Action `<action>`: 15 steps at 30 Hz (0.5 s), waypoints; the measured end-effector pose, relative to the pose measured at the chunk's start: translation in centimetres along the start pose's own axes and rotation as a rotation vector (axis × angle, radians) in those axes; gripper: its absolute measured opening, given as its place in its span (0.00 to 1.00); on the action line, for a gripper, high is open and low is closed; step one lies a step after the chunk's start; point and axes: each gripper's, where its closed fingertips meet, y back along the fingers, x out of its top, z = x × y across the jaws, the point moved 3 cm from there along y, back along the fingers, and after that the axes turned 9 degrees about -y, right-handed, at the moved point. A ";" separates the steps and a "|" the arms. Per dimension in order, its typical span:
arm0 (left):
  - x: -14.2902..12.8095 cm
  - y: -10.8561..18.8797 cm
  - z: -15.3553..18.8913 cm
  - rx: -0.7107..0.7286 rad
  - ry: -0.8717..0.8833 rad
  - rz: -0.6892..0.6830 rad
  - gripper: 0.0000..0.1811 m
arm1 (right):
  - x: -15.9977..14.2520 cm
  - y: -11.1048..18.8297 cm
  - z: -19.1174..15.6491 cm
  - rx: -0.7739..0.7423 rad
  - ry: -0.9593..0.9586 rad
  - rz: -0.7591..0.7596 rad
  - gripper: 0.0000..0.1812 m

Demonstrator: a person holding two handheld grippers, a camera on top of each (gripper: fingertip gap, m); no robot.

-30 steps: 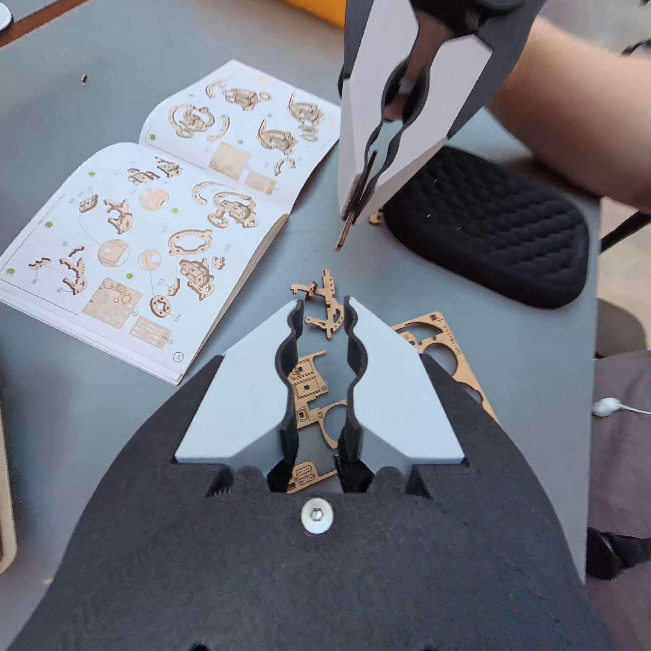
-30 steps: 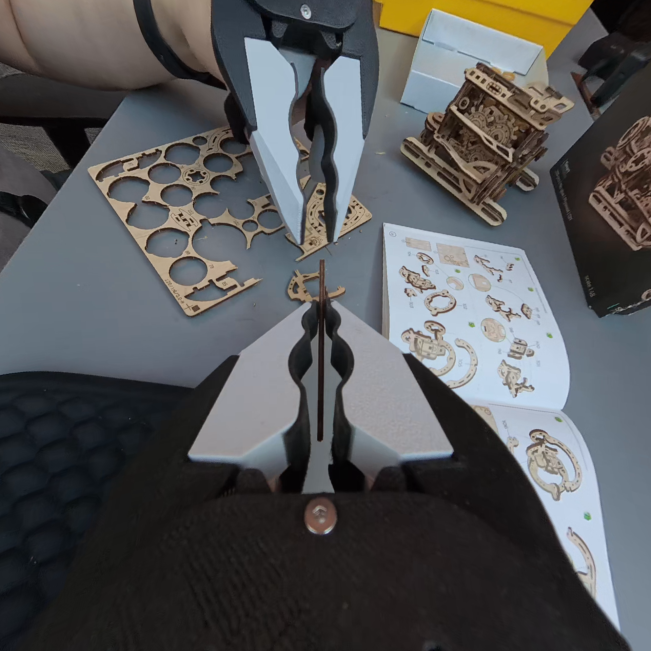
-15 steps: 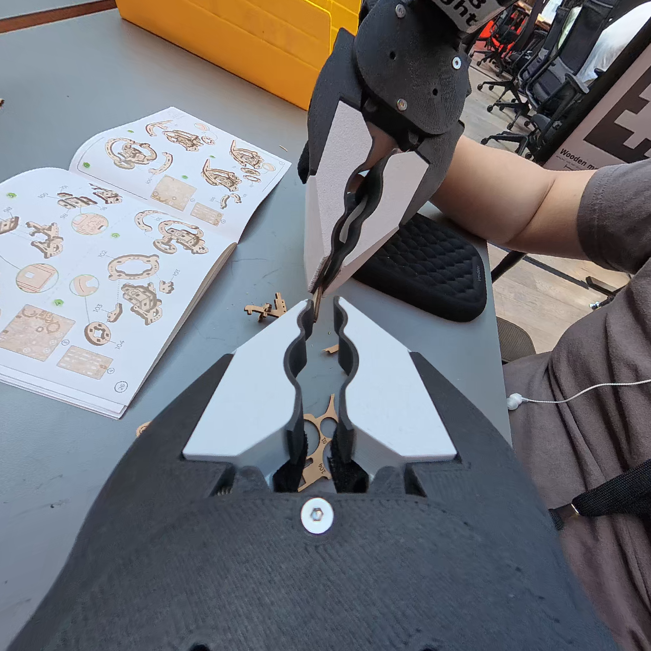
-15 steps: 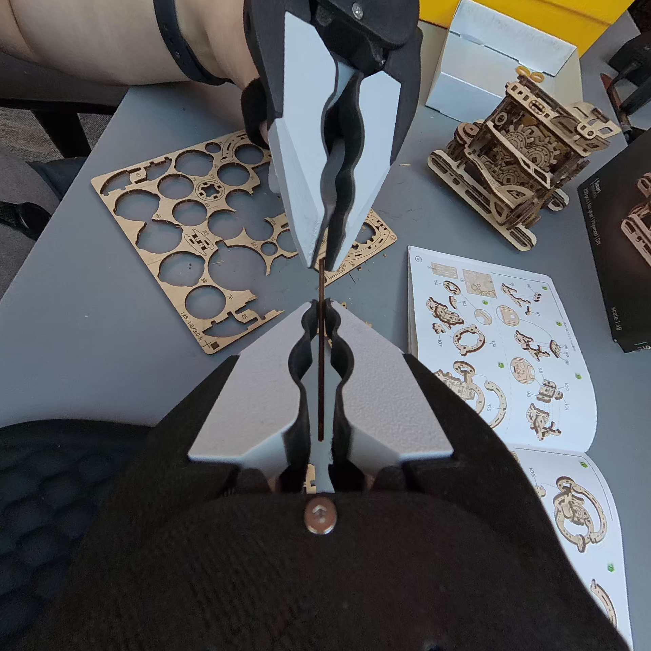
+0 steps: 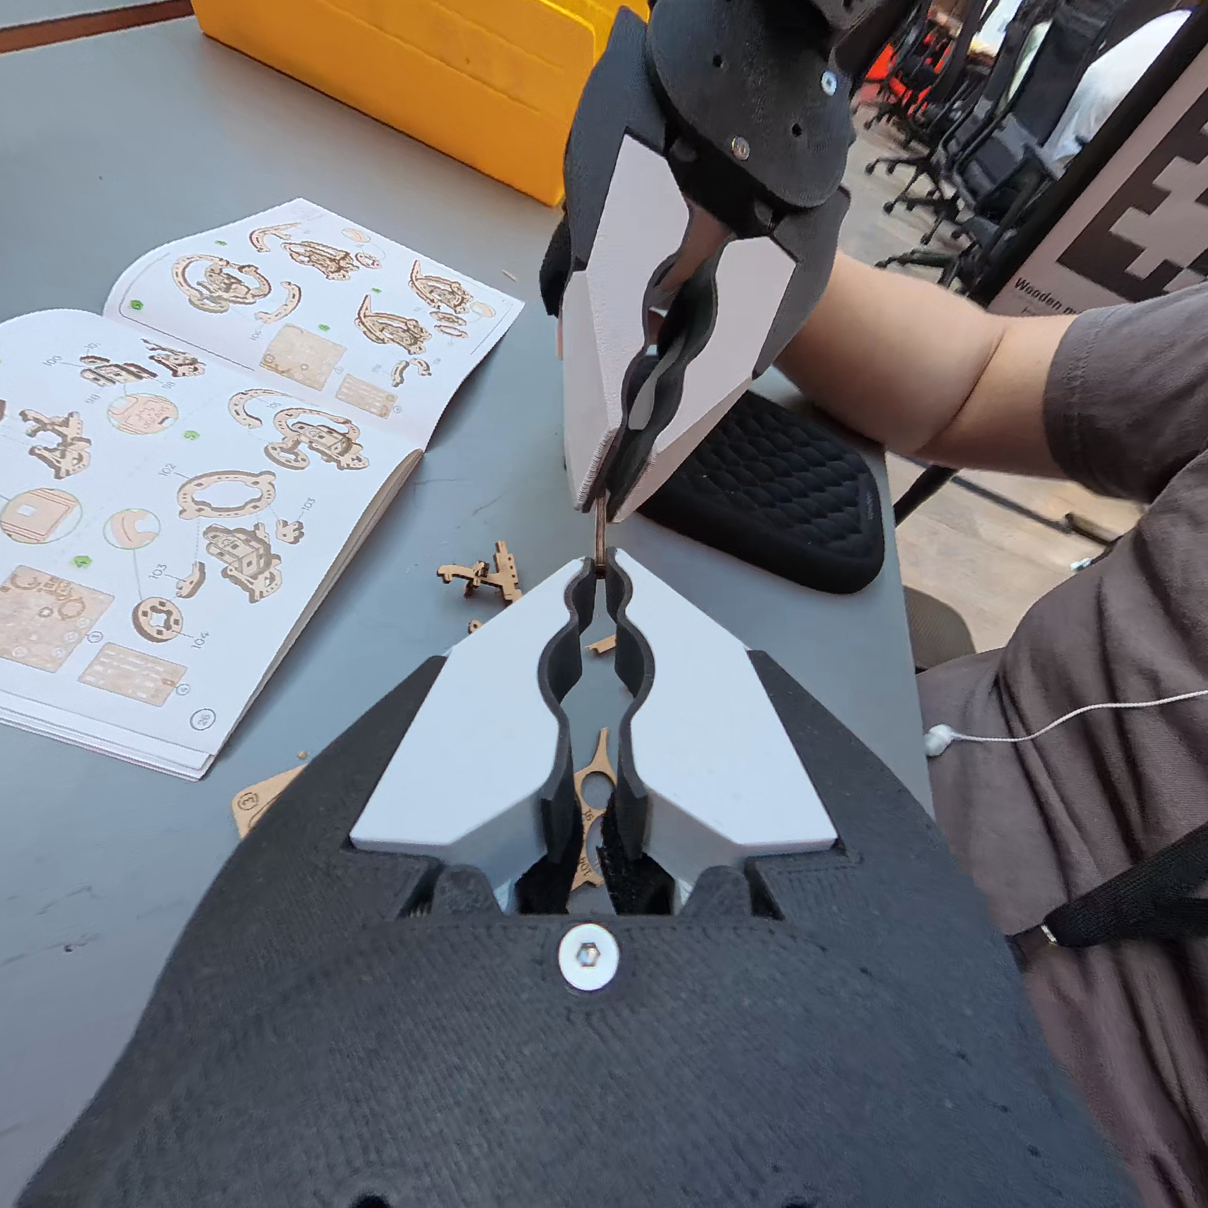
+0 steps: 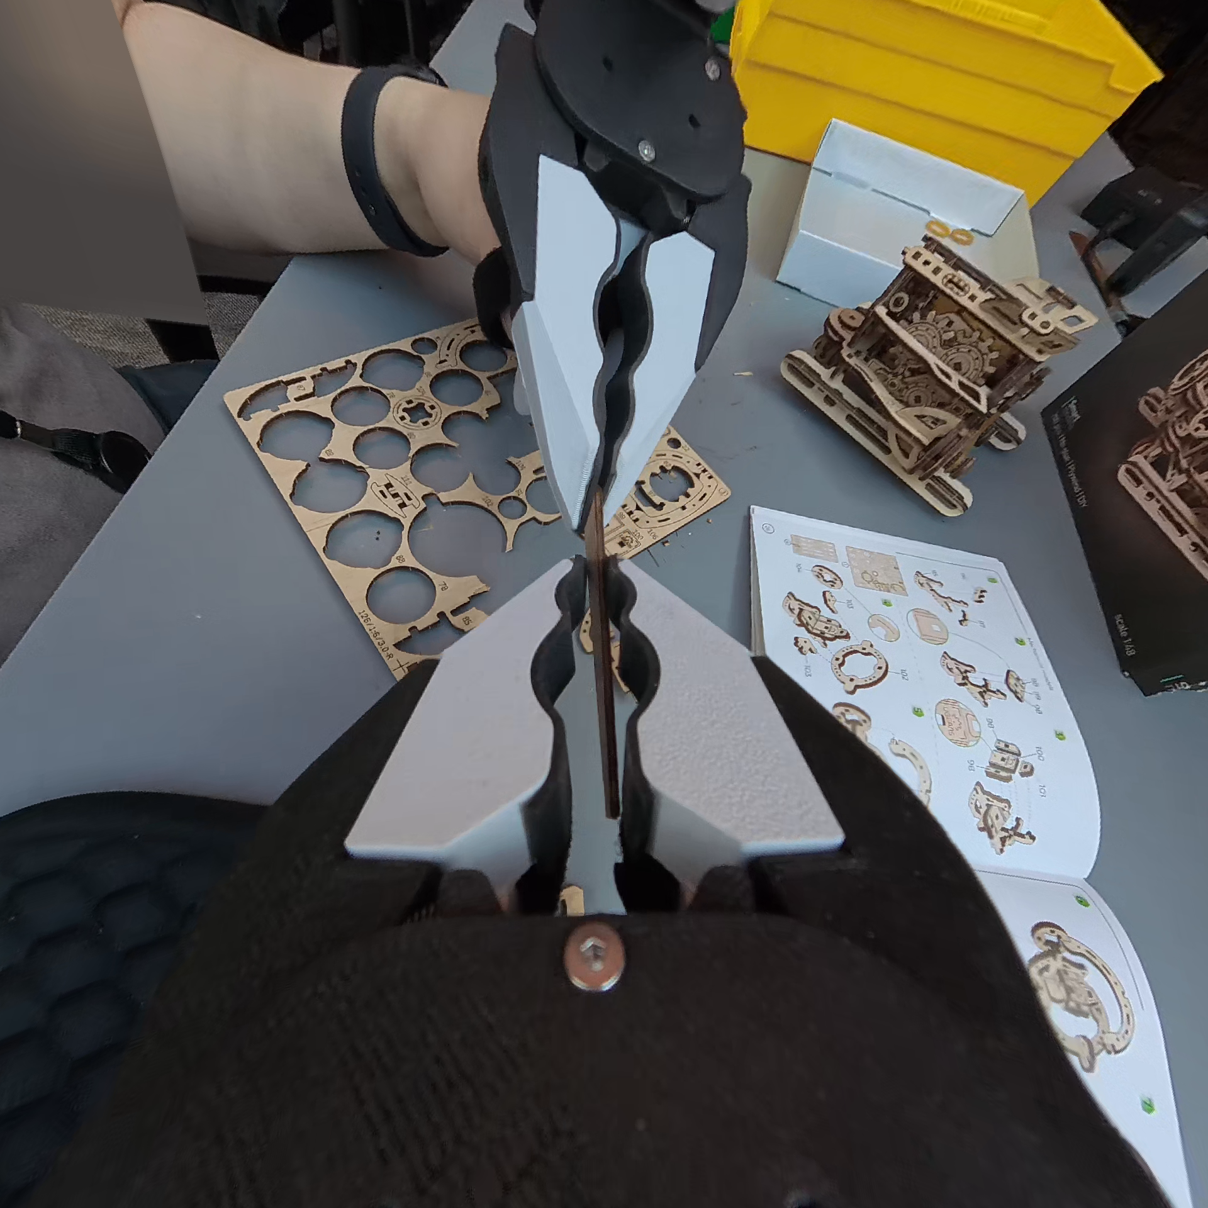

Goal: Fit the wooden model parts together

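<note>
A thin flat wooden piece (image 6: 604,686), seen edge-on, runs between the fingers of my right gripper (image 6: 595,569), which is shut on it. Its far end enters the tips of my left gripper (image 6: 588,516), which comes down from above and looks closed on it. In the left wrist view my left gripper (image 5: 596,565) meets my right gripper (image 5: 598,513) tip to tip, with the piece (image 5: 598,539) bridging them above the table. A loose wooden part (image 5: 487,575) lies on the table just beyond.
A punched-out wooden sheet (image 6: 392,470), an open instruction booklet (image 6: 915,686), an assembled wooden model (image 6: 915,392), a white box (image 6: 895,216), a yellow bin (image 6: 915,78) and a black box (image 6: 1144,490) lie on the grey table. A black pad (image 5: 771,497) lies near the edge. The grippers are tip to tip, or close to it.
The two grippers have come together tip to tip. My left gripper's fingers have narrowed around the end of the wooden piece that my right gripper holds.
</note>
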 end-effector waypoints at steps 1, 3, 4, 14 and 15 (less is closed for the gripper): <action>0.3 0.2 0.0 -0.015 0.037 0.035 0.00 | 0.3 0.3 0.1 -0.010 0.018 0.027 0.04; 1.0 0.9 0.2 -0.074 0.117 0.114 0.00 | 1.1 1.4 0.3 -0.035 0.070 0.103 0.16; 1.5 1.2 0.5 -0.121 0.156 0.162 0.00 | 1.5 2.1 0.5 -0.047 0.101 0.157 0.20; 3.9 2.3 2.5 -0.464 0.403 0.413 0.00 | 4.4 2.4 -1.8 0.103 0.090 0.429 0.21; 4.0 2.3 2.6 -0.479 0.416 0.419 0.00 | 4.7 2.3 -2.1 0.091 0.120 0.445 0.18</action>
